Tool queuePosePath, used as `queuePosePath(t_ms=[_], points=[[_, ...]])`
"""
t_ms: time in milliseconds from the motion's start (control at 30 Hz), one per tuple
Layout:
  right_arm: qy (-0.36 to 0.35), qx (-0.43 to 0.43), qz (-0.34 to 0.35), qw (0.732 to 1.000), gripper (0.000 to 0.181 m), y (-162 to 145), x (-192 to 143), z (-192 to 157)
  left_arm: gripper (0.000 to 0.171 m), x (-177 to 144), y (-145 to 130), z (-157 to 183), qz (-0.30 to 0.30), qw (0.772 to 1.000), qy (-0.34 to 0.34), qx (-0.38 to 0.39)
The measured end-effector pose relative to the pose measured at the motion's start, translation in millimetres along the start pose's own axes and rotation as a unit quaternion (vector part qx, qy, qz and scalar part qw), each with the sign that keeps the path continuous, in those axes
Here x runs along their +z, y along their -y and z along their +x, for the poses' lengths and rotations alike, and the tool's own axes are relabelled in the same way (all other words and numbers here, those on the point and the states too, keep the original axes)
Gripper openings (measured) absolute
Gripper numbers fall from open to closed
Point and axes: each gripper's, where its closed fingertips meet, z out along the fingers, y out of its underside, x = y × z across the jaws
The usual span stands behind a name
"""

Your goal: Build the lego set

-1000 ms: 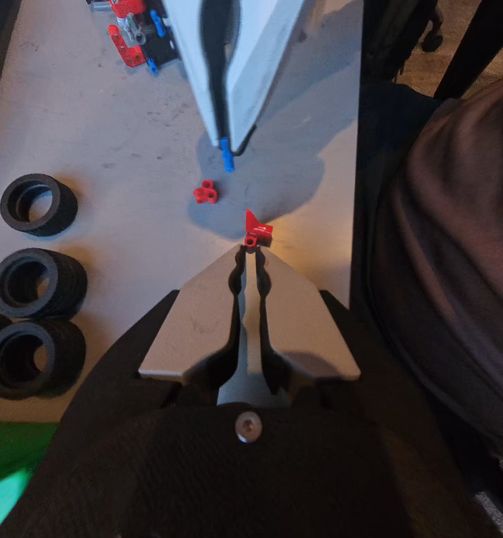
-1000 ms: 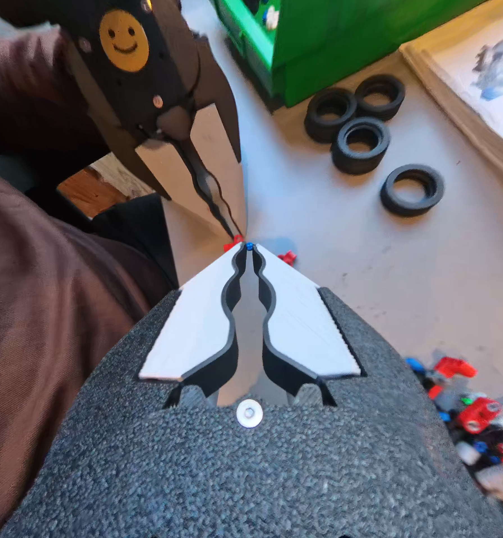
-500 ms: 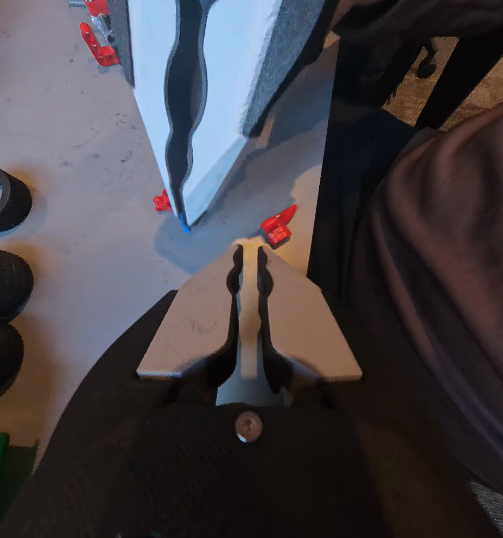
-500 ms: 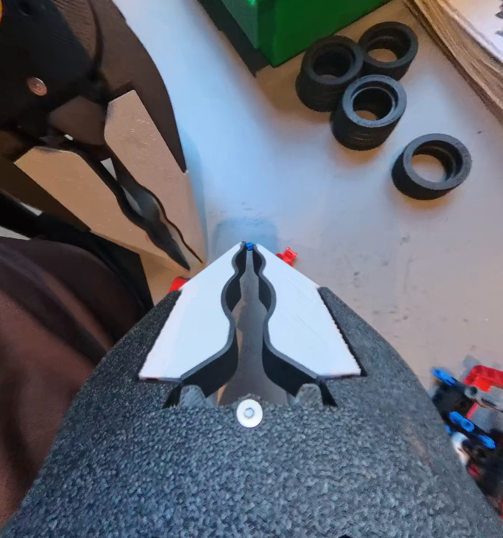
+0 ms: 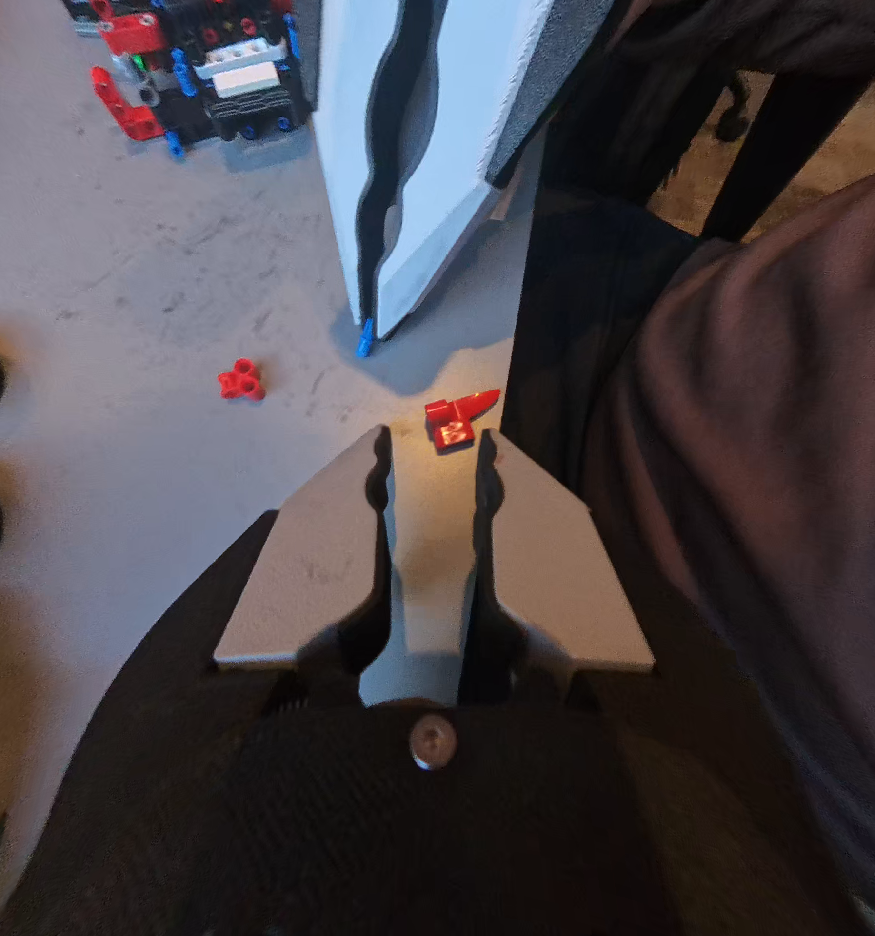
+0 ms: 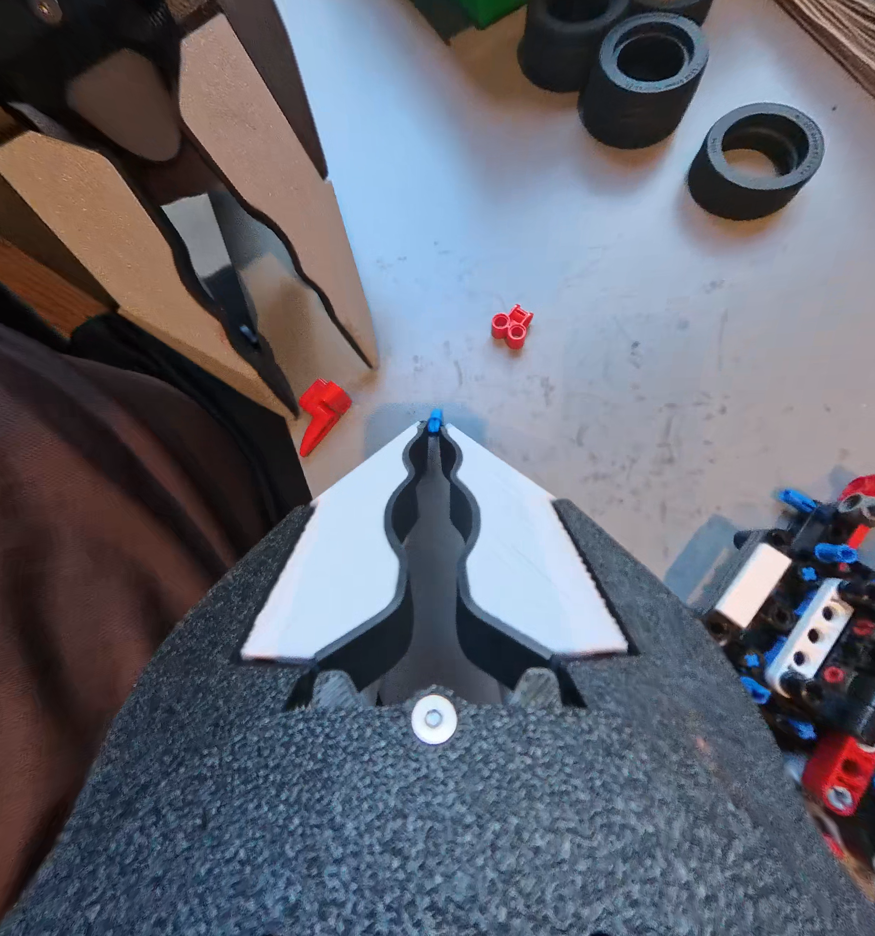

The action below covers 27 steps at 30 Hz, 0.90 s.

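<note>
- The left gripper (image 5: pixel 434 436) hovers low over the table (image 5: pixel 136 283) with its fingers apart and nothing between them
- The red wedge piece (image 5: pixel 454 416) lies flat on the table just beyond those fingertips, nearer the right-hand finger than the left-hand one, at the table's edge by the person's dark sleeve (image 5: pixel 760 456)
- Its long axis runs crosswise to the fingers: the pointed tip aims at the table edge, the blocky end sits toward the middle
- The right gripper (image 6: pixel 433 427) has its fingers clamped on a blue pin (image 6: pixel 434 421), whose tip pokes out past them, just above the table
- A small red connector (image 6: pixel 512 326) lies well apart from both grippers
- The left gripper looks nearer the wedge piece; a small shift toward the table edge would probably centre it
</note>
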Motion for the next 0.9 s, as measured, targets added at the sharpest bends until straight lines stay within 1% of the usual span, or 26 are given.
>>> queuePosePath(t_ms=[33, 67, 133, 200, 267, 367, 400, 467, 500, 567, 633, 667, 733, 867, 900], points=[[-0.008, -0.013, -0.010, 1.000, 0.004, -3, 1, 2, 0.031, 2, 1, 1, -0.001, 1.000, 0.000, 0.002], [-0.019, -0.029, -0.021, 0.999, 0.005, -6, 1, 4, 0.026, 3, 2, 2, -0.003, 1.000, -0.001, 0.004], [-0.037, -0.054, -0.025, 0.998, 0.008, -8, -2, 5, 0.021, 3, 2, 0, -0.005, 1.000, 0.009, -0.005], [-0.055, -0.056, -0.026, 0.997, 0.011, -11, -8, 8, 0.016, 2, 1, -4, -0.003, 0.999, 0.026, -0.026], [-0.069, -0.048, -0.010, 0.996, 0.016, -10, -17, 7, 0.016, 1, 0, -8, 0.000, 0.998, 0.049, -0.040], [-0.085, -0.041, 0.008, 0.995, 0.020, -8, -25, 1, 0.003, 2, 1, -5, 0.015, 0.998, 0.052, -0.044], [-0.079, -0.043, 0.014, 0.996, 0.020, -7, -26, -6, 0.003, 2, 2, -5, 0.018, 0.997, 0.055, -0.042], [-0.044, -0.034, 0.027, 0.998, 0.020, -3, -21, -28, 0.005, 2, 2, -3, 0.017, 0.998, 0.053, -0.041], [-0.029, -0.032, 0.027, 0.999, 0.021, -3, -17, -38, 0.012, 1, 1, -3, 0.014, 0.998, 0.050, -0.043], [-0.025, -0.028, 0.024, 0.999, 0.024, -5, -8, -45, 0.019, -1, -2, -3, 0.010, 0.997, 0.046, -0.053], [-0.018, -0.012, 0.032, 0.999, 0.032, -3, -2, -50, 0.020, -3, -4, -5, 0.014, 0.997, 0.045, -0.056], [-0.016, -0.001, 0.039, 0.999, 0.033, 0, 0, -51, 0.021, -3, -3, -2, 0.017, 0.998, 0.036, -0.054], [-0.015, 0.020, 0.030, 0.999, 0.035, -2, 6, -50, 0.021, -1, -1, 3, 0.020, 0.999, 0.022, -0.045], [-0.022, 0.005, 0.015, 1.000, 0.036, -2, 10, -45, 0.010, 2, 1, 8, 0.012, 1.000, 0.016, -0.018], [-0.016, 0.000, 0.011, 1.000, 0.033, -1, 11, -45, 0.002, 3, 2, 11, 0.012, 1.000, 0.007, -0.019]])
